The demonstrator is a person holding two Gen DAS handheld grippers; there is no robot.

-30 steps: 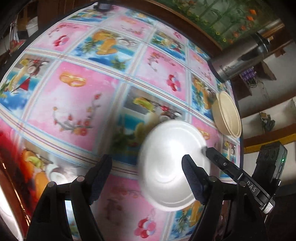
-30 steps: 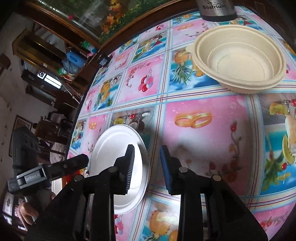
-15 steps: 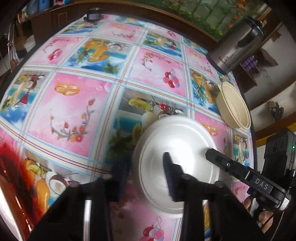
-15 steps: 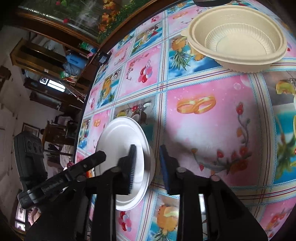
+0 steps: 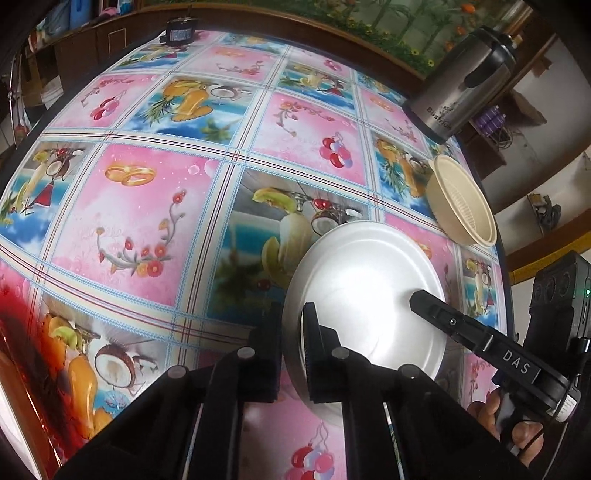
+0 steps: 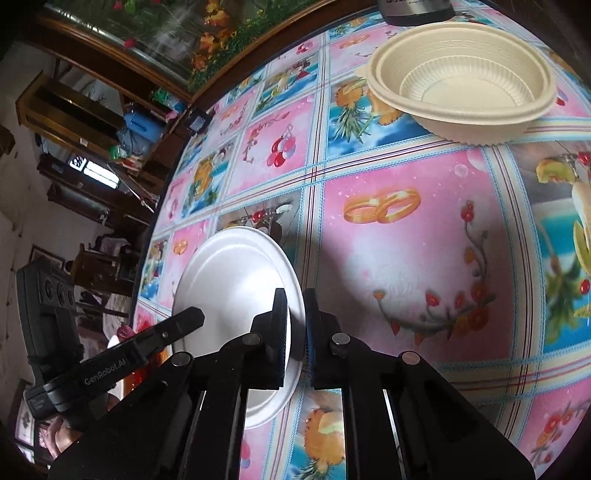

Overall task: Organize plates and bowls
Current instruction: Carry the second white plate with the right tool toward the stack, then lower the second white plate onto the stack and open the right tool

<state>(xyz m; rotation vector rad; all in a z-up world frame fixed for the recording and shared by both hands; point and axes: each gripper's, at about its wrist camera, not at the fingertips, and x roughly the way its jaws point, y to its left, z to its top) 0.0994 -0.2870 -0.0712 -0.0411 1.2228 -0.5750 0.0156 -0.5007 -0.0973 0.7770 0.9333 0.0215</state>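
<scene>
A white plate lies on the patterned tablecloth; it also shows in the right wrist view. My left gripper is shut on the plate's left rim. My right gripper is shut on its opposite rim, and one of its fingers reaches over the plate in the left wrist view. Stacked cream bowls stand further back, also in the left wrist view near the table's right edge.
A steel thermos jug stands behind the bowls at the far edge. A small dark box sits at the far left edge. The tablecloth spreads to the left; the table's right edge runs close to the bowls.
Both grippers have closed onto the white plate's rims; the left one was wide open a second ago. The view has drawn back slightly from the table.
</scene>
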